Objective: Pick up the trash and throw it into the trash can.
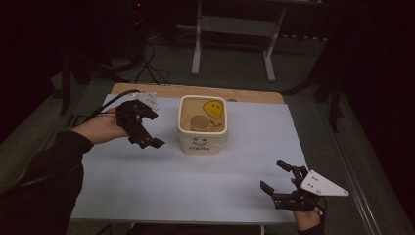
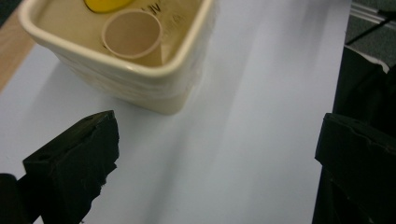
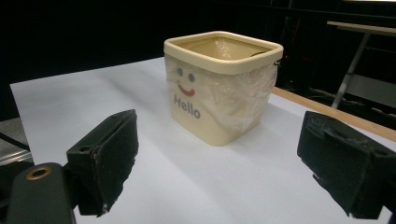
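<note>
I see a cream square tub [image 1: 203,125] at the centre of the high view, standing on the white sheet [image 1: 195,181] that covers the desk [image 1: 195,91]. The front of the tub reads "Hello" under a smiley face, clearest in the right gripper view; clear plastic wrap hangs around its sides. Inside it are a small round cup [image 1: 198,122] and a yellow piece [image 1: 214,108] with a face drawn on. My left hand-held gripper [image 1: 147,132] sits left of centre, just beside the tub, jaws spread, nothing between them. My right hand-held gripper [image 1: 279,177] is at lower right, well apart from the tub, jaws spread and empty.
</note>
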A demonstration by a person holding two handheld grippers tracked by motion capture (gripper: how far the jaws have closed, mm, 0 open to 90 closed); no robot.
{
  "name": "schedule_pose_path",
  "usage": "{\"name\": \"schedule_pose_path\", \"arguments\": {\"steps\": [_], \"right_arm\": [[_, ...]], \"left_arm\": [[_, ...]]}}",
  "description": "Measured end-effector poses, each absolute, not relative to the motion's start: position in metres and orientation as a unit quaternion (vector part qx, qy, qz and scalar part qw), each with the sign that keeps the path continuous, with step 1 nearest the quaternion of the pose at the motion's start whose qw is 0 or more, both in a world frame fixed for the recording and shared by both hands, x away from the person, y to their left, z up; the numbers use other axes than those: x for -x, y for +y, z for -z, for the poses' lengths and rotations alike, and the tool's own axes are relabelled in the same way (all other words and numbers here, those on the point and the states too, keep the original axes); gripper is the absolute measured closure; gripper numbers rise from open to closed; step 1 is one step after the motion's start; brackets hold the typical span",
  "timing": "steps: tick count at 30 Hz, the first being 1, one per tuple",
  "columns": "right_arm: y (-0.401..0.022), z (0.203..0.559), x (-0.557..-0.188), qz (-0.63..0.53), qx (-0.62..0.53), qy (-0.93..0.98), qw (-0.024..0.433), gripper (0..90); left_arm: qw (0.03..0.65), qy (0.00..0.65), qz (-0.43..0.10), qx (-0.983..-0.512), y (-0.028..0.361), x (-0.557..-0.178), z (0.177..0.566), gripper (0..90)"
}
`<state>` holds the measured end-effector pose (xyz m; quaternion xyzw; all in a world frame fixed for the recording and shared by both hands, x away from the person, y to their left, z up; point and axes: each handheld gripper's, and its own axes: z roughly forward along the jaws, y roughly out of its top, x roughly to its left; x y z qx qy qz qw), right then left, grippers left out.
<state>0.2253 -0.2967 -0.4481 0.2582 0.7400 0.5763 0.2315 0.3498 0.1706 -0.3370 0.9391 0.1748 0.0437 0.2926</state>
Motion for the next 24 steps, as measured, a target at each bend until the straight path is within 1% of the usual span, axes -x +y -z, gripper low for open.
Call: {"name": "schedule_pose_path", "arguments": {"steps": [6, 14, 20, 24], "right_arm": [[-0.297, 0.448, -0.226, -0.576, -0.258, 0.741, 0.228, 12.4], [-0.296, 0.448, -0.226, -0.574, -0.258, 0.743, 0.229, 12.4], [-0.296, 0.449, -0.226, -0.574, -0.258, 0.743, 0.229, 12.4], [-0.296, 0.449, -0.226, -0.574, -0.258, 0.742, 0.231, 12.4]], "left_arm": [[0.300, 0.170, -0.032, -0.938, 0.175, -0.335, 0.353, 0.6], [0.324, 0.169, -0.020, -0.931, 0.174, -0.319, 0.375, 0.6], [0.329, 0.166, -0.012, -0.930, 0.172, -0.305, 0.395, 0.6], [0.341, 0.178, -0.006, -0.923, 0.175, -0.299, 0.409, 0.6]]}}
